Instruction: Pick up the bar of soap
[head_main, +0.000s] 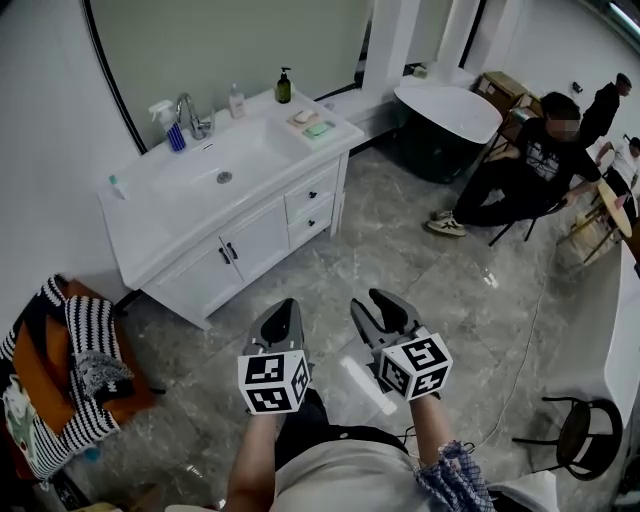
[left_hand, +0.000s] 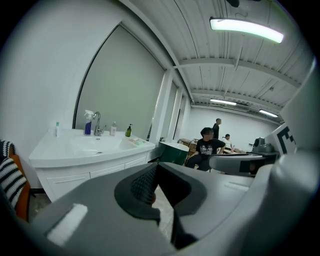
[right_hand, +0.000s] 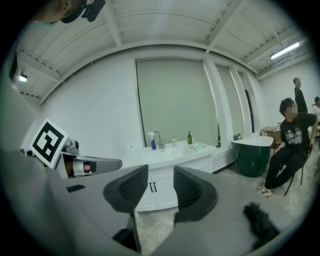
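At the right end of the white vanity top (head_main: 140, 220), far ahead of me, lie a pale bar of soap (head_main: 303, 116) and a green one (head_main: 319, 129), each on its own small dish. Both grippers hover over the floor, well short of the vanity. My left gripper (head_main: 288, 305) points toward the cabinet with its tips together and nothing between them. In the left gripper view the soaps (left_hand: 136, 141) are tiny above the left gripper (left_hand: 155, 172). My right gripper (head_main: 372, 300) stands open and empty. The right gripper view has the soaps (right_hand: 199, 146) beyond the right gripper (right_hand: 161, 175).
A spray bottle (head_main: 170, 125), faucet (head_main: 192, 115), white pump bottle (head_main: 236, 102) and dark pump bottle (head_main: 284, 87) line the back of the counter. A dark bathtub (head_main: 450, 110) and a seated person (head_main: 530, 170) are at the right. A cloth-draped chair (head_main: 70, 370) stands left, a stool (head_main: 585, 430) right.
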